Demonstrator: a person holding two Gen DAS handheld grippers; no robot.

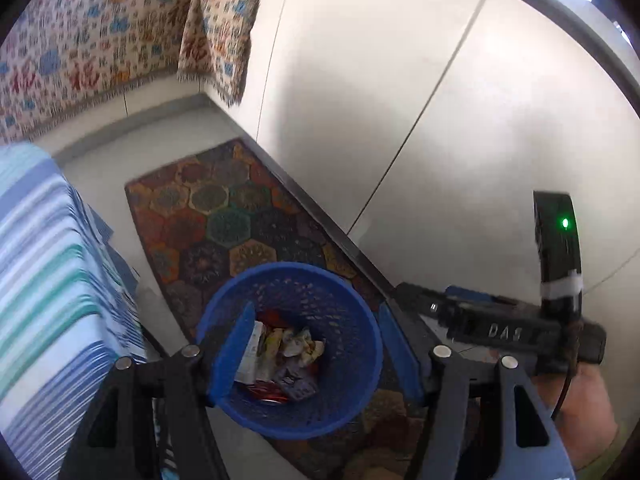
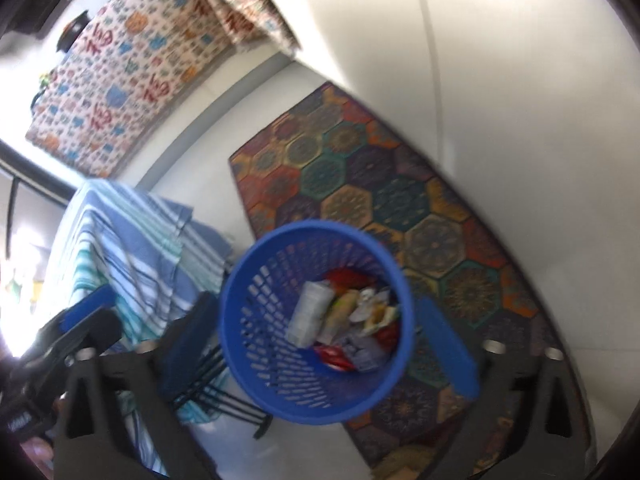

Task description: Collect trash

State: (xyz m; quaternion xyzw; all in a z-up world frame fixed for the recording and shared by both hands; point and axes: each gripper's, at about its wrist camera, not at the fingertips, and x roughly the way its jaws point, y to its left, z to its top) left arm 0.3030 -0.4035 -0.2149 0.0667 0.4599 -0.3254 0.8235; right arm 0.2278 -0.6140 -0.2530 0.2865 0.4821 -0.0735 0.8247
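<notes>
Low in both frames, from left to right: a striped cloth, the left gripper spread wide and empty over a blue basket of wrappers, then the right gripper, also spread and holding nothing. Judging by this, a drop-off is done; next comes finding more trash off the patterned rug.

Left tongs and right tongs both gape wide, empty.
</notes>
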